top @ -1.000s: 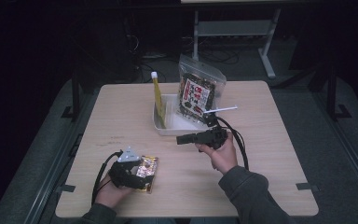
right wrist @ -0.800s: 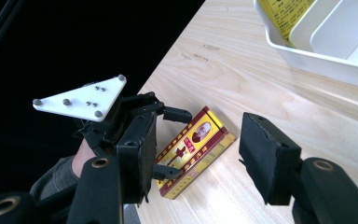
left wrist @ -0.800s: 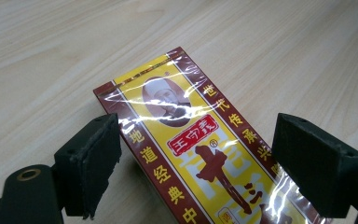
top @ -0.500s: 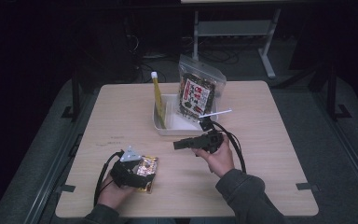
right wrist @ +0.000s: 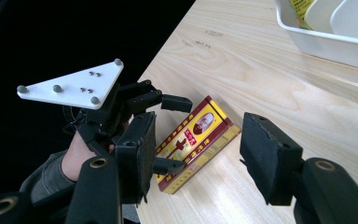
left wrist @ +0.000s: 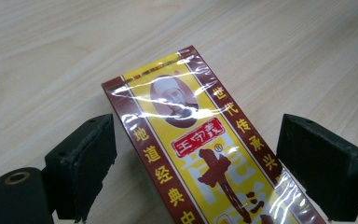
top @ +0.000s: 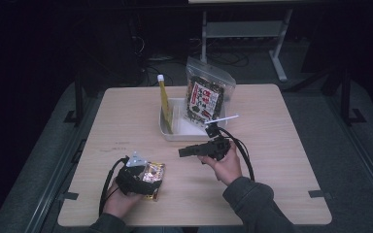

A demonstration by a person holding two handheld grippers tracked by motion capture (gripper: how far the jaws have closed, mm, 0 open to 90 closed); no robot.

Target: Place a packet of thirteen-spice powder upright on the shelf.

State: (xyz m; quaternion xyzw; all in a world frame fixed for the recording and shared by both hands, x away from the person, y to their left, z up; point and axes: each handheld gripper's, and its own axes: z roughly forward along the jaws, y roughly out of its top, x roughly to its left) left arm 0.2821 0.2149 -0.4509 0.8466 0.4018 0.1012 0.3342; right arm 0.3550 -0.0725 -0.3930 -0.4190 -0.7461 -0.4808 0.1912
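A yellow and dark red box (left wrist: 205, 154) printed with Chinese characters lies flat on the wooden table (top: 281, 145) near its front left. My left gripper (left wrist: 198, 140) is open, one jaw on each side of the box and neither touching it. In the high view the left gripper (top: 141, 174) covers the box (top: 154, 178) from above. My right gripper (top: 182, 152) hovers mid-table, points left and is open with nothing between its jaws. In the right gripper view, beyond the right gripper (right wrist: 200, 140), lie the box (right wrist: 205, 122) and the left gripper (right wrist: 172, 135).
A white tray (top: 194, 131) stands at the back centre of the table, close behind the right gripper. A tall yellow packet (top: 165, 104) leans in its left end, and a clear printed snack bag (top: 206, 94) stands in its right part. Dark floor surrounds the table.
The right gripper has drifted a little left and toward the front edge, nearer the left gripper. The left gripper and the box have hardly moved.
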